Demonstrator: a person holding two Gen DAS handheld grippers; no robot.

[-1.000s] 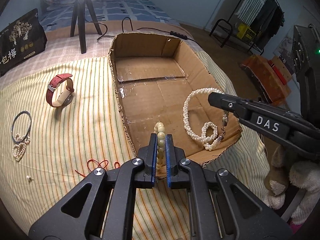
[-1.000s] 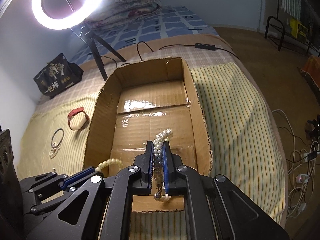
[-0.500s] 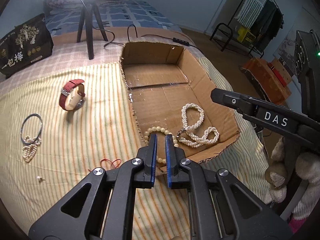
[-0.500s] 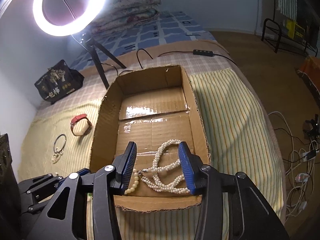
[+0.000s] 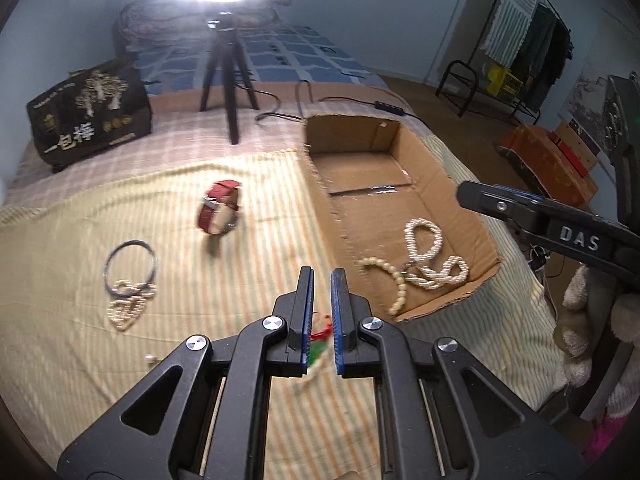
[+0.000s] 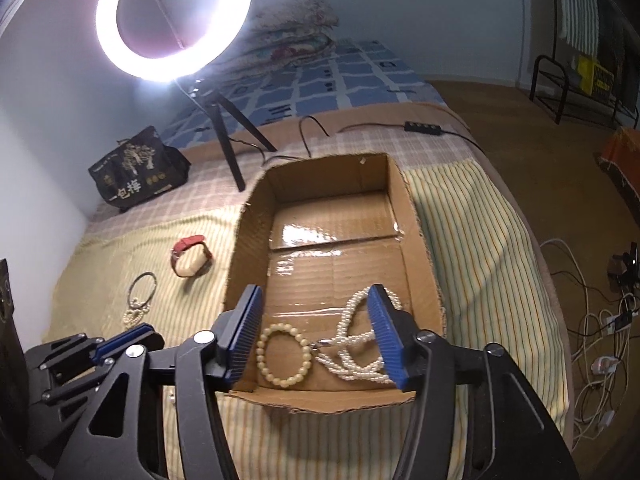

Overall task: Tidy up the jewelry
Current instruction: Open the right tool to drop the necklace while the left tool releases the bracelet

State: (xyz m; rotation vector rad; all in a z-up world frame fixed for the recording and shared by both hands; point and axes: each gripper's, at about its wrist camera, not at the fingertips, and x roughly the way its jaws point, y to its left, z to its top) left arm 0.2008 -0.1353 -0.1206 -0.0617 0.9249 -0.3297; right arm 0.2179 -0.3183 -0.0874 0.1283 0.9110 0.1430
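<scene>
Inside a shallow cardboard box (image 6: 332, 240) on a bed: a twisted pearl necklace (image 6: 356, 344) and a cream bead bracelet (image 6: 284, 356), side by side at the near end, apparently touching at the necklace's clasp. Directly above them, the right tool (image 6: 320, 332), blue-padded fingers (image 6: 386, 332) spread wide, gripping nothing. Left of the box, on the yellow striped bedspread (image 5: 100, 208): a red-strapped watch (image 5: 219, 213) standing on edge, a dark hoop necklace with a pearl heart pendant (image 5: 128, 284), a single small pearl piece (image 5: 149, 359) nearer the camera. Lower down, over the bedspread just left of the box's near corner, the left tool (image 5: 320, 316), fingers parted by a narrow gap, empty; between and beneath them, a blurred red cord item (image 5: 320, 330), with a touch of green, lying on the cloth; contact with the fingers impossible to judge. At the far end of the bed: a lit ring light (image 6: 172, 20) on a black tripod (image 5: 228, 80), a black bag with gold tree print (image 5: 90, 116), a checked blanket, folded quilts (image 6: 292, 36). Beyond, a clothes rack (image 5: 520, 48) and cables on the wooden floor (image 6: 540, 160).
</scene>
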